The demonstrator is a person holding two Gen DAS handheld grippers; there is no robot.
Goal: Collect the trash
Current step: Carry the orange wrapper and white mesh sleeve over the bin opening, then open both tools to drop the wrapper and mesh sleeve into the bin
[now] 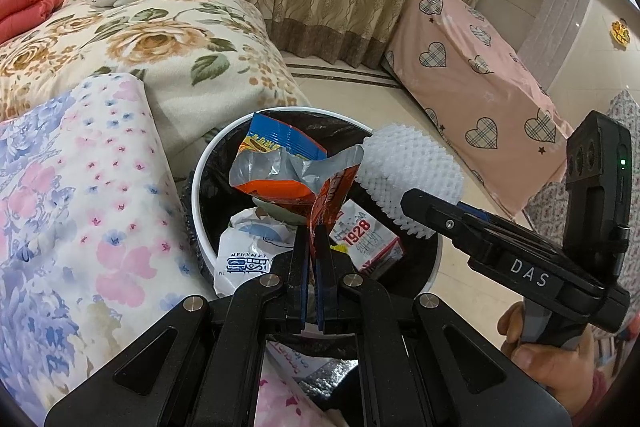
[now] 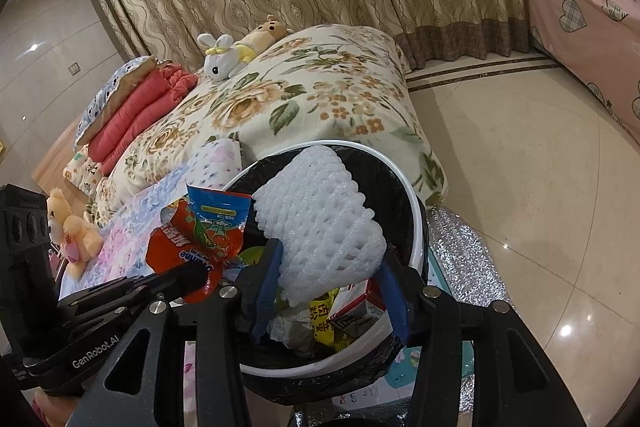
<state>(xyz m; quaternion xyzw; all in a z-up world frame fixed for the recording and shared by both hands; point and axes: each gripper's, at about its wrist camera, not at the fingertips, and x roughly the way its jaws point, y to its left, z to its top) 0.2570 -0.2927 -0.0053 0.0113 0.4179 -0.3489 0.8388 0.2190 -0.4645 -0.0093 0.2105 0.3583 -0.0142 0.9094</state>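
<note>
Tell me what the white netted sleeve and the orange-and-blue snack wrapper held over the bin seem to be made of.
White netted sleeve: looks like soft expanded foam mesh, matte, with a raised diamond lattice; it dents between the right gripper's jaws.
Snack wrapper: likely thin metallised plastic film; glossy print outside, crinkled silver lining inside, pinched by the left gripper.
Both hang above the bin, whose white rim looks like smooth plastic.
</note>
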